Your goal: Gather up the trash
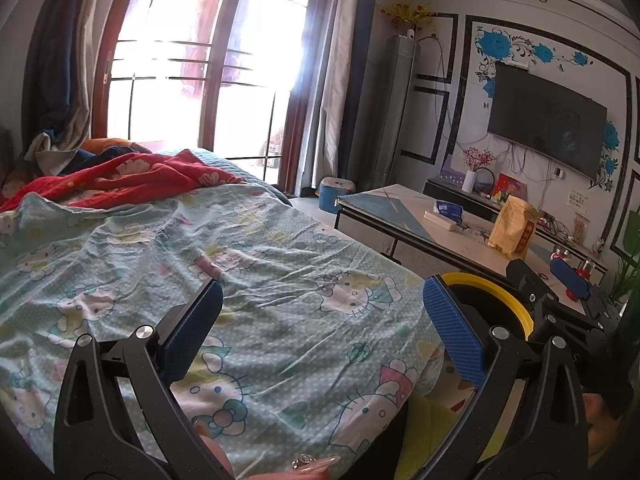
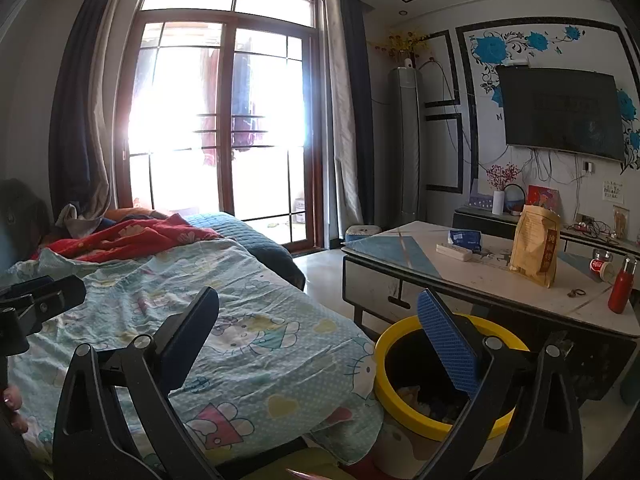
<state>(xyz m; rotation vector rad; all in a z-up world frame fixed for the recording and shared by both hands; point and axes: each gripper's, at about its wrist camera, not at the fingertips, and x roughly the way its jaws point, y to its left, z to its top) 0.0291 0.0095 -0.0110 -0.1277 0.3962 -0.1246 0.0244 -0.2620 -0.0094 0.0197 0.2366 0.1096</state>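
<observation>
trash, a small heap of scraps (image 2: 426, 400), lies at the bottom of the round yellow-rimmed black bin (image 2: 400, 332) standing on the floor between the bed with its pale blue cartoon-cat sheet (image 2: 248, 312) and the low white and blue table (image 2: 480, 280). left gripper (image 1: 320, 328) hangs above the sheet, jaws spread wide, holding nothing. right gripper (image 2: 320, 344) hangs spread and empty too, its blue-padded finger over the bin.
</observation>
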